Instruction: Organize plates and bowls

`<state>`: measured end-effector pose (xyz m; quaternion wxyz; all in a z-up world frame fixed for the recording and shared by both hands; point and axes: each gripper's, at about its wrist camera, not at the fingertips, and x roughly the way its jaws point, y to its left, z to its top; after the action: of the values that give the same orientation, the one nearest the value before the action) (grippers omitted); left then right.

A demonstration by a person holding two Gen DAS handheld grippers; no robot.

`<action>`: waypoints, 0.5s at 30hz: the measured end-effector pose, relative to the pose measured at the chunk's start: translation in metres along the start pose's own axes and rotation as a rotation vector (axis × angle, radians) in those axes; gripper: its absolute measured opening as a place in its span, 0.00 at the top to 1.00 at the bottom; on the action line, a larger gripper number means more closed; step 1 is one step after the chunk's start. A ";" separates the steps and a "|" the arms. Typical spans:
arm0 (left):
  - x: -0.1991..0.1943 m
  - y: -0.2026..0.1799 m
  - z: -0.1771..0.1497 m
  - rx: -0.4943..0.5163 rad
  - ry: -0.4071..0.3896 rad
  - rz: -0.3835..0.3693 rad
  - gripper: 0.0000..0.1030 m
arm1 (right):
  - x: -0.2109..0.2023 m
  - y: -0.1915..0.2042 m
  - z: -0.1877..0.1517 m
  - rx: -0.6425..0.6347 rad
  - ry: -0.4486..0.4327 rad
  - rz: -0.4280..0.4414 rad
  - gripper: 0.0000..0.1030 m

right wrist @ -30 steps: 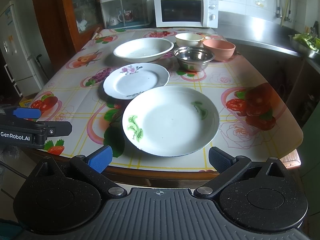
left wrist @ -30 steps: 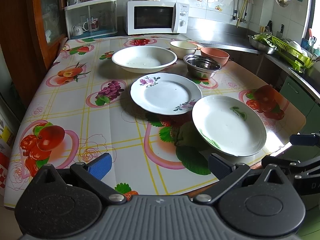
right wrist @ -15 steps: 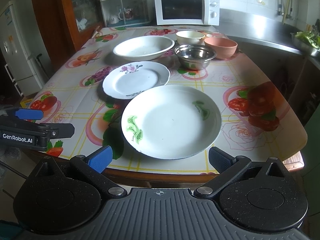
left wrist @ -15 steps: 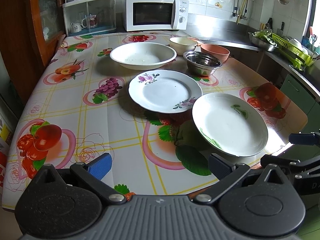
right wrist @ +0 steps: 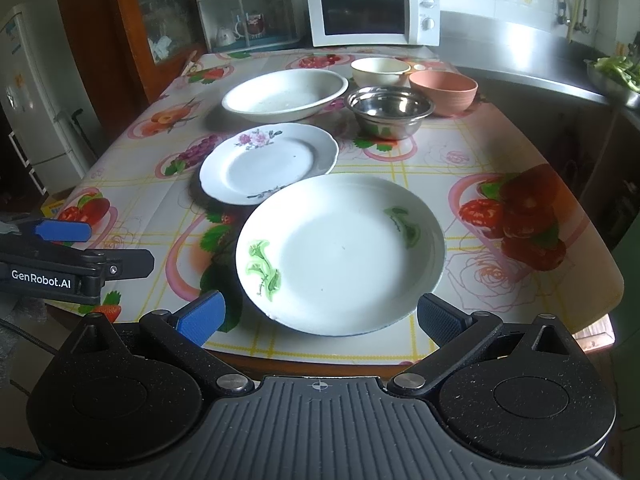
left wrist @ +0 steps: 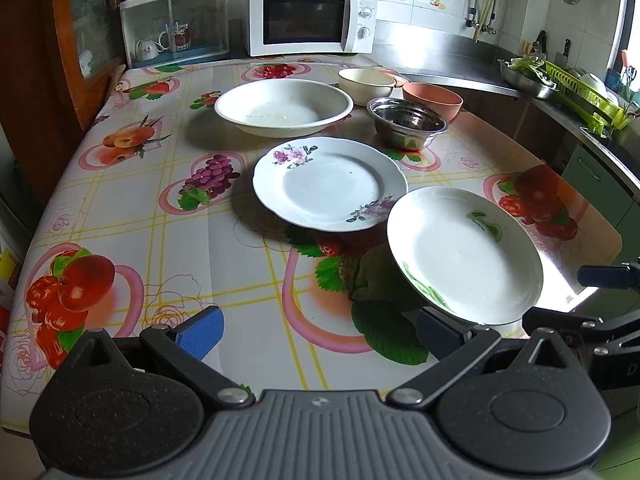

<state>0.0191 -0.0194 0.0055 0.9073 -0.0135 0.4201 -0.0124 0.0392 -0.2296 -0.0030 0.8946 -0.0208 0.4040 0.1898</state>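
While both tools wait wide open at the near edge of the table (left wrist: 120, 216), holding nothing. Right tool (right wrist: 320, 318) just short of a big white plate (right wrist: 340, 252) with green leaf marks, round and a bit deep, its near rim between the blue finger and the black finger. Left tool (left wrist: 320, 330) over the fruit-print cloth, with that same green-leaf plate (left wrist: 464, 256) ahead and to its right, close to the black finger. Farther ahead, a flat white plate (left wrist: 330, 182) with pink flowers and a wavy rim, just beside the leaf plate; cannot tell if touching. Past that, a wide white bowl (left wrist: 284, 106), plain and shallow. To its right, a shiny metal bowl (left wrist: 406, 122), then a pink-orange bowl (left wrist: 432, 98) and a cream bowl (left wrist: 366, 80) close behind. At the far end, a white microwave (left wrist: 312, 20).
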 end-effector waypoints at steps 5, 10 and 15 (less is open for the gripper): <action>0.004 0.002 0.004 -0.002 0.004 0.003 0.00 | 0.004 0.000 0.004 -0.006 0.001 0.006 0.00; 0.008 0.004 0.008 -0.006 0.007 0.007 0.00 | 0.008 0.001 0.009 -0.012 0.000 0.014 0.00; 0.012 0.006 0.012 -0.007 0.013 0.011 0.00 | 0.013 0.001 0.015 -0.017 0.005 0.020 0.00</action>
<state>0.0368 -0.0134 0.0038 0.9046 -0.0142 0.4260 -0.0061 0.0570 -0.2215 -0.0024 0.8914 -0.0246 0.4047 0.2022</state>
